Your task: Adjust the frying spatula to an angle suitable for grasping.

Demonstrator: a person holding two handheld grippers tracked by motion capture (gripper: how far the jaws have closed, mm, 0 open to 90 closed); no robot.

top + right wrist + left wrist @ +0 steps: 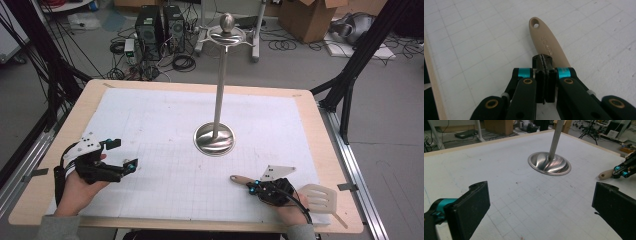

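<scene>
Two claws work the bench: the right claw, shut above the spatula at lower right, must open to grasp its handle, while the left claw waits open.

A grey floor is stretching out beyond the far edge of the surface, which is lying under a white gridded sheet. Two black computer towers are standing far left of centre, with cables coiling around them. A cardboard box is sitting at the far right. Black frame bars are slanting down on both sides.
</scene>
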